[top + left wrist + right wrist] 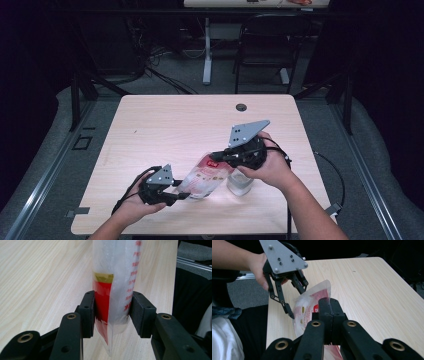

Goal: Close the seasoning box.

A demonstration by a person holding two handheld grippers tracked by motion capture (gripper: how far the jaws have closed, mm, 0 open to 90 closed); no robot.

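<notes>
A clear plastic bag (pixel 205 175) with red print and white contents hangs tilted above the table's front, stretched between both grippers. My left gripper (pixel 182 193) is shut on its lower end; in the left gripper view the pads (pixel 88 312) press the bag (pixel 117 277) from both sides. My right gripper (pixel 216 158) is shut on the bag's upper edge, and in the right gripper view its jaws (pixel 329 306) meet on the bag (pixel 308 307). The left gripper (pixel 297 302) shows there too, beyond the bag.
A clear container (pixel 240 186) stands on the wooden table (pixel 165 125) under the right hand. A cable hole (pixel 241 107) sits near the far edge. Beyond the table stand a black chair (pixel 265 45) and a desk leg (pixel 207 50).
</notes>
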